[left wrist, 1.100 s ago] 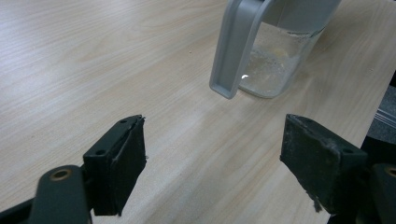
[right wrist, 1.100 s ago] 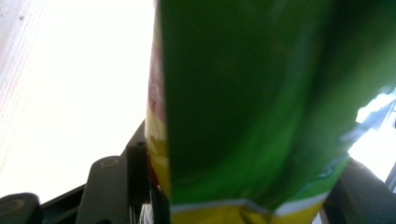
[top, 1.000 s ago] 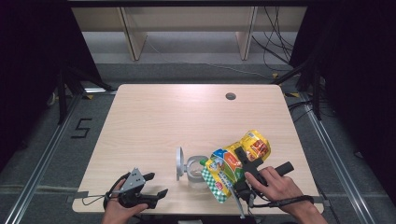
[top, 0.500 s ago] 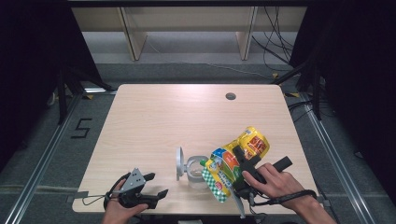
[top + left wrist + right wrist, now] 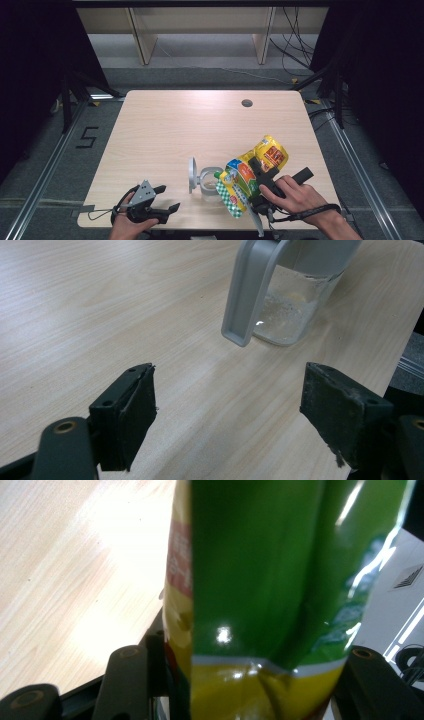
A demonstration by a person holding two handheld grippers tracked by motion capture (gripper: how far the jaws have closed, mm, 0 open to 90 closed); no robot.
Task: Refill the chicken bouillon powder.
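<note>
Glossy snack bags clamped in right claw, seemingly over near edge jar; left claw agape, empty.

The left gripper rests low at 7 o'clock, jaws wide apart, hand beneath. The right gripper, at 5 o'clock, has just been closing, something pinched between its jaws, hand gripping from behind.

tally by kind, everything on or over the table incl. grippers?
Snack bags: 1
Clear jars: 1
Grippers: 2, left, right
Total: 4
</note>
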